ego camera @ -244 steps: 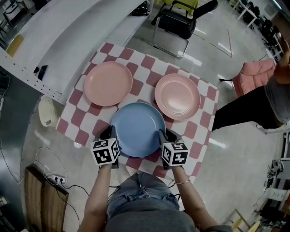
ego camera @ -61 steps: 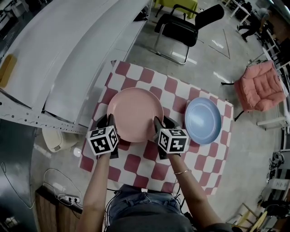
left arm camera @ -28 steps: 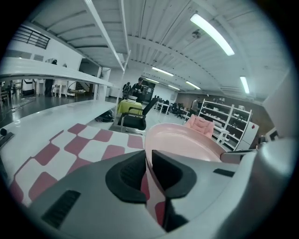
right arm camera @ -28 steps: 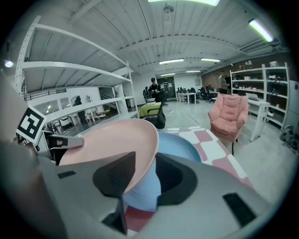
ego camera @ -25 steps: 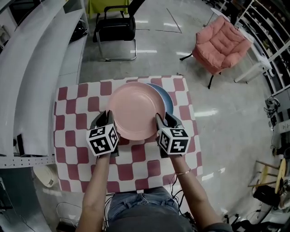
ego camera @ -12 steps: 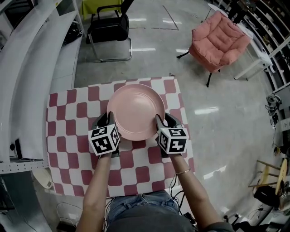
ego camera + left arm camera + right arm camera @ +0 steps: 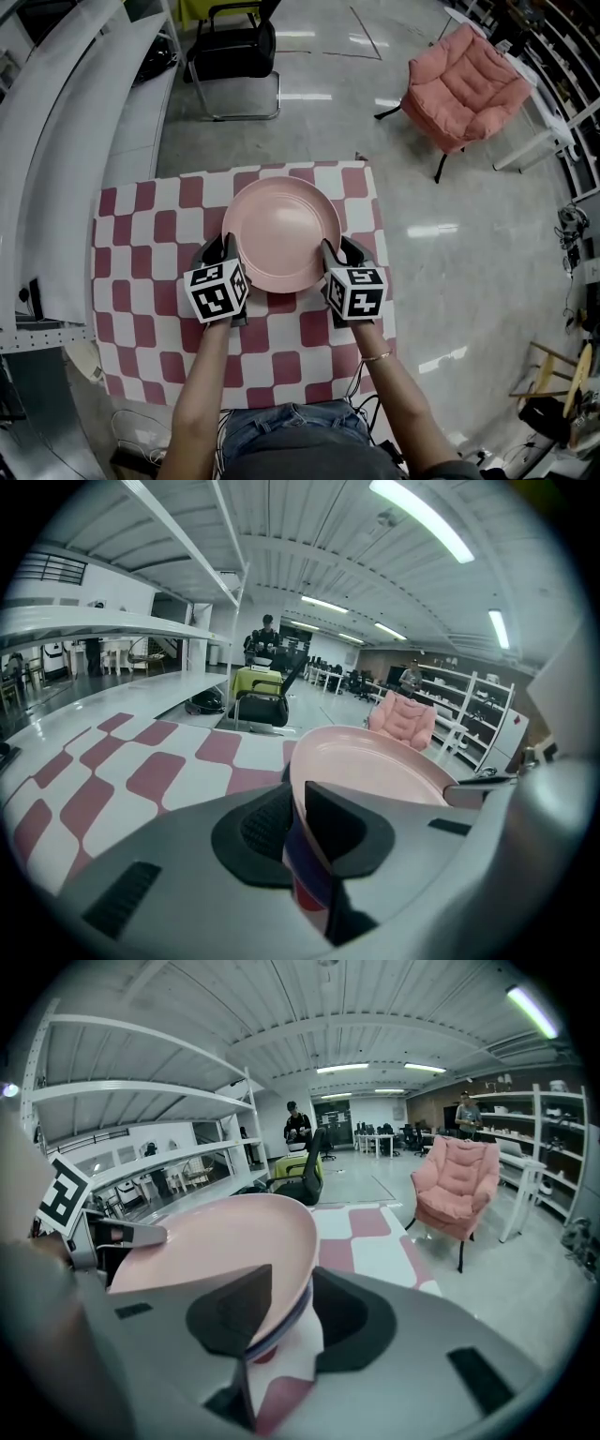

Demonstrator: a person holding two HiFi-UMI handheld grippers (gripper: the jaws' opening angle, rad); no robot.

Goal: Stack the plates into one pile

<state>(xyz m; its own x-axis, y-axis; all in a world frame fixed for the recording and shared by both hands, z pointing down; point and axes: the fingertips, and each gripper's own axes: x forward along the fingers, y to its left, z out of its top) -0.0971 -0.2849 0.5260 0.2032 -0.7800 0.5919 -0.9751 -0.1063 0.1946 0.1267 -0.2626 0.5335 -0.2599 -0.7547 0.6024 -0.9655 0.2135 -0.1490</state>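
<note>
A pink plate [image 7: 286,234] sits over the middle of the red-and-white checkered table [image 7: 141,244]. My left gripper [image 7: 225,246] is shut on its left rim and my right gripper [image 7: 337,248] on its right rim. In the left gripper view the pink plate [image 7: 375,771] runs between the jaws of the left gripper [image 7: 295,803], with a blue plate's rim [image 7: 305,855] right beneath it. The right gripper view shows the same: the pink plate [image 7: 216,1241] in the right gripper [image 7: 291,1302], the blue rim [image 7: 281,1330] under it. From the head view the blue plate is hidden.
A black chair [image 7: 234,47] stands beyond the table's far edge and a pink armchair [image 7: 478,89] at the far right. Long white shelves [image 7: 56,122] run along the left. The table's right edge lies close to my right gripper.
A second ago the blue plate showed past the pink plate's right side. Both grippers have carried the pink plate over it and lower, so it now covers the blue one.
</note>
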